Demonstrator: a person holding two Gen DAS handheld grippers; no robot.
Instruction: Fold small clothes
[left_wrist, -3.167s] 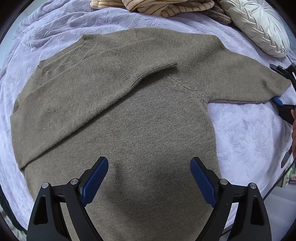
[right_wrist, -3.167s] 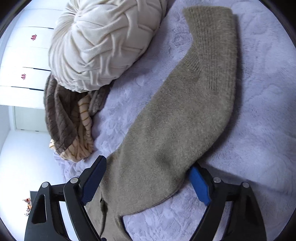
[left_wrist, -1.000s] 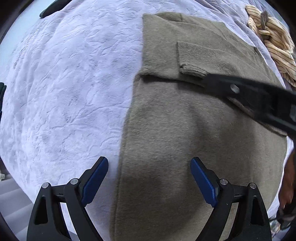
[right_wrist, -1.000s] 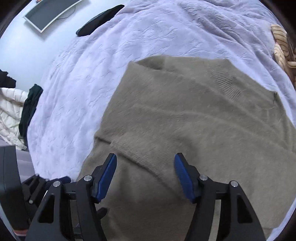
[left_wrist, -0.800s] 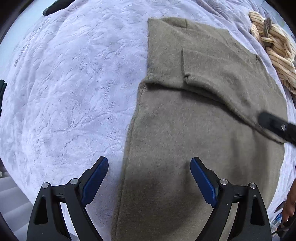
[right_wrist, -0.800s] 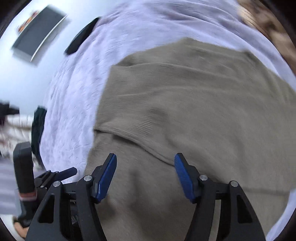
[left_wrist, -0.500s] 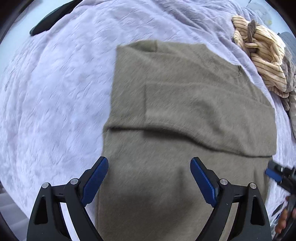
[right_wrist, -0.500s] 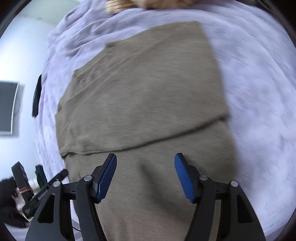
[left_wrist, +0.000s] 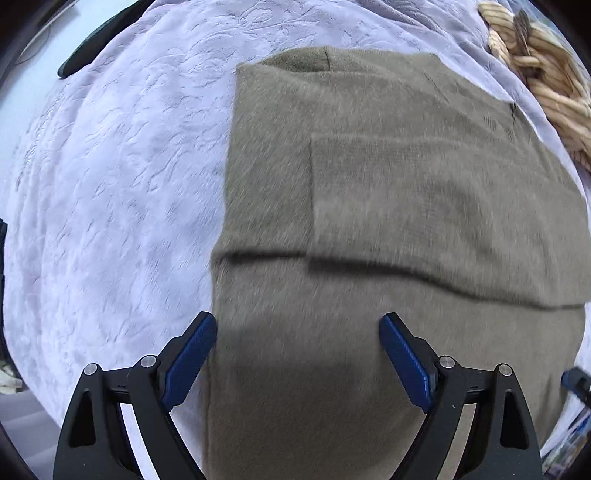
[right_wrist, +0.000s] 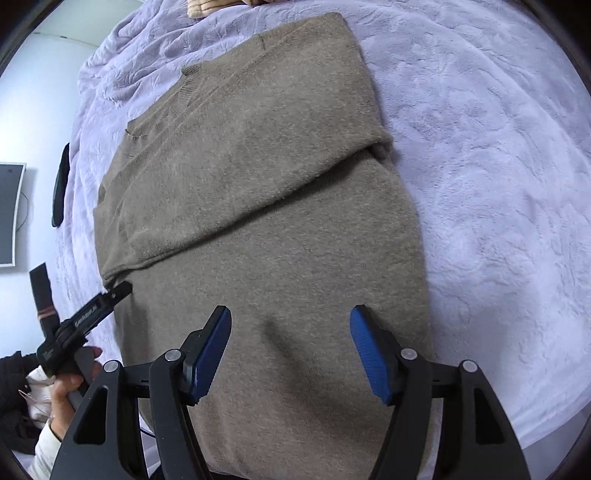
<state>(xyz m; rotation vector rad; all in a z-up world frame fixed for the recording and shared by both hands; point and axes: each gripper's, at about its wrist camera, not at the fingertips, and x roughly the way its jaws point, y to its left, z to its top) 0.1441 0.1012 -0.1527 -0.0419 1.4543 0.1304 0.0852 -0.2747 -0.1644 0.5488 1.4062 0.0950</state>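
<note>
Olive-brown knitted sweater, sleeves folded in, laid flat on lavender textured bedspread, long axis running away from both wide-open, empty tools, left tool and right tool, hem nearest.

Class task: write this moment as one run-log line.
sweater: sleeves folded in, flat on blanket | left gripper: open, empty | right gripper: open, empty, above hem
</note>
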